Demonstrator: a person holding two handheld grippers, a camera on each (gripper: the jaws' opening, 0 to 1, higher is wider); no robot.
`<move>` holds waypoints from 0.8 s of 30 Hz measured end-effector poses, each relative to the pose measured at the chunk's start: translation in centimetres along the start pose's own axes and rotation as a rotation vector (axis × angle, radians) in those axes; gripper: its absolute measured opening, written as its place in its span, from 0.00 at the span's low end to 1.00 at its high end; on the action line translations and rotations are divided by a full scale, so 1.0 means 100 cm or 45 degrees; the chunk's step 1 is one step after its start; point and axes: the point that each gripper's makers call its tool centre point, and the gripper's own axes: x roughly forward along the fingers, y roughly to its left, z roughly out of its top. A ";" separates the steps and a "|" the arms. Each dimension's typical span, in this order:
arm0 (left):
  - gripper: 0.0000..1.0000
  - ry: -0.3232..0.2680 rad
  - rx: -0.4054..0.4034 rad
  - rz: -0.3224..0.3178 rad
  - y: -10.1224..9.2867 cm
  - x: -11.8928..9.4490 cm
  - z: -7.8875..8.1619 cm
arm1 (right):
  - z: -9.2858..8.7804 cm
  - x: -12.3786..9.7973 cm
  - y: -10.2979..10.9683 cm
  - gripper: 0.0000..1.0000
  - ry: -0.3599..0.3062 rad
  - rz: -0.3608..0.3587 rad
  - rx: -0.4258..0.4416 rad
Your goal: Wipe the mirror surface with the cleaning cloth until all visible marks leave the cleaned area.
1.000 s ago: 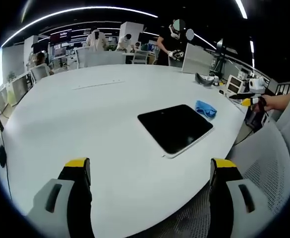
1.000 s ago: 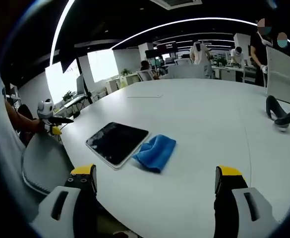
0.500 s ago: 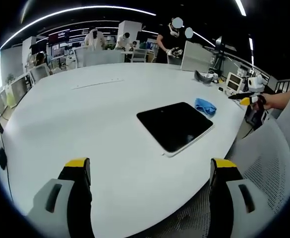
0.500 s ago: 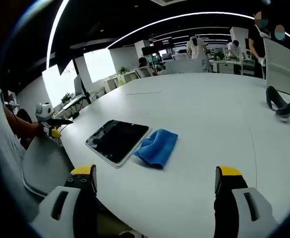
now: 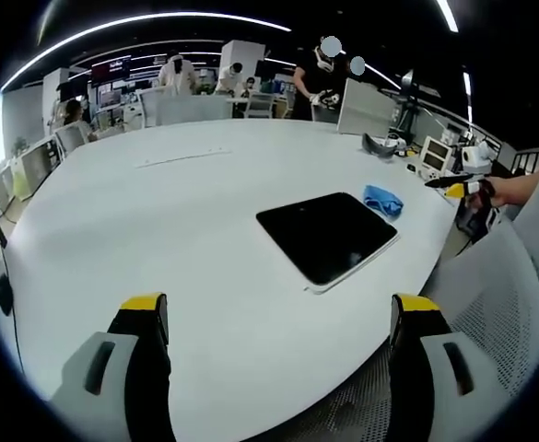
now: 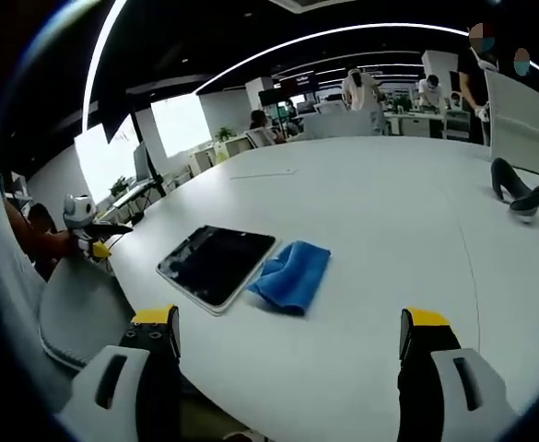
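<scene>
The wiping has not started yet. The mirror (image 6: 216,265) lies flat on the big white table (image 6: 380,239), near the table's edge. It is a dark rectangle with a pale rim. In the right gripper view you can see light smudges on its dark face, so it looks like it needs cleaning. The blue cleaning cloth (image 6: 292,275) lies crumpled just beside the mirror, touching its edge or very close to it. No one is holding the cloth.

The right gripper (image 6: 287,336) hangs over the table edge, on the near side of the cloth. Its jaws stand wide apart and hold nothing. The left gripper (image 5: 278,322) is also over the table edge, on the other side of the mirror (image 5: 326,237). Its jaws are wide too, and hold nothing. In the left gripper view the cloth (image 5: 382,200) peeks out past the far side of the mirror.

The step in hand looks like getting the cloth. I think the right gripper is the better one for this, as the cloth sits right in front of it. The next move calls for going down to the cloth, pinching a good fold of it, and then rubbing it over the smudges. The left gripper could hold the mirror still, as it may slide on the smooth table.

There are no bowls, boxes or trays near the mirror that I can make out.
</scene>
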 end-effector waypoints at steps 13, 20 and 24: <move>0.99 -0.010 0.013 -0.015 -0.004 0.000 0.002 | -0.003 0.004 0.011 0.98 0.005 0.012 0.002; 0.99 -0.025 0.017 -0.016 -0.005 -0.001 0.004 | -0.006 0.005 0.024 0.98 0.023 0.028 -0.022; 0.99 -0.036 -0.001 -0.022 -0.004 -0.001 0.006 | -0.001 0.003 0.029 0.98 0.025 0.036 -0.075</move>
